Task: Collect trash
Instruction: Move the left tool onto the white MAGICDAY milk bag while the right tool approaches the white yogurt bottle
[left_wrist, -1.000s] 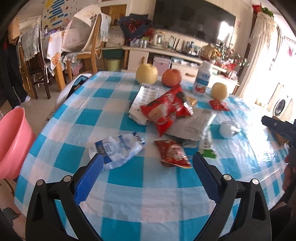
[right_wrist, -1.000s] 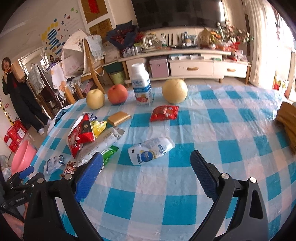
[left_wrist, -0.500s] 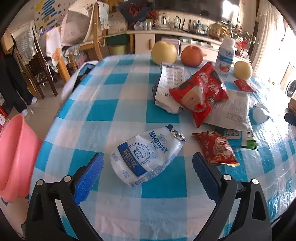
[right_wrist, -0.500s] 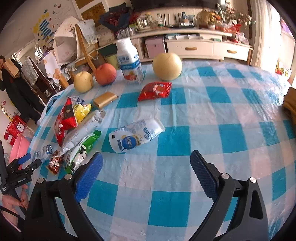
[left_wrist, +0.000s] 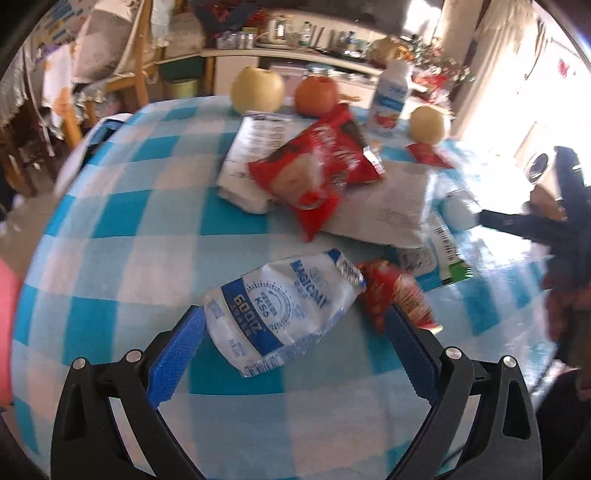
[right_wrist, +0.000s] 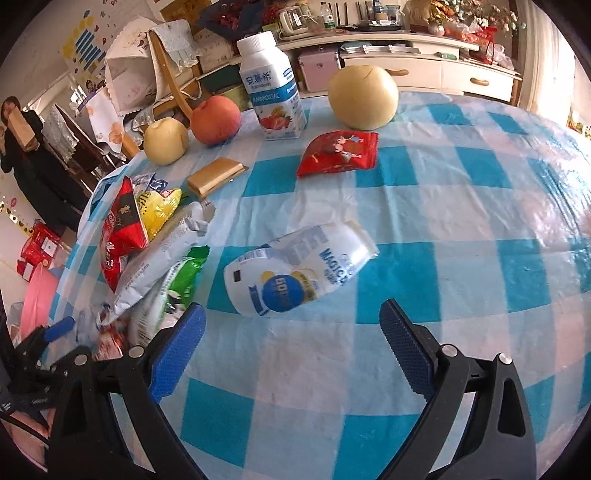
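Fingers of the left gripper (left_wrist: 295, 343) stand wide apart and empty, with the white-and-blue pouch (left_wrist: 282, 308) lying flat on the checked tablecloth (left_wrist: 129, 229) right at their tips. That pouch is the landmark. Its long axis runs on a slant, from its near sealed end by the left-hand finger up toward its crimped far end, so it sits crosswise to the gap rather than in line with it. A small red wrapper (left_wrist: 397, 295) touches the pouch's far end and crowds the right-hand finger. Beyond the pouch lie a big red snack bag (left_wrist: 317, 177) and pale packets.

The right gripper (right_wrist: 291, 341) is also spread open and holds nothing; a second white pouch (right_wrist: 299, 273) lies just ahead of it, likewise slanted. For the landmark pouch the left gripper is plainly nearer. Closing across its narrow width probably calls for a slight turn of the wrist, and care not to catch the red wrapper too.
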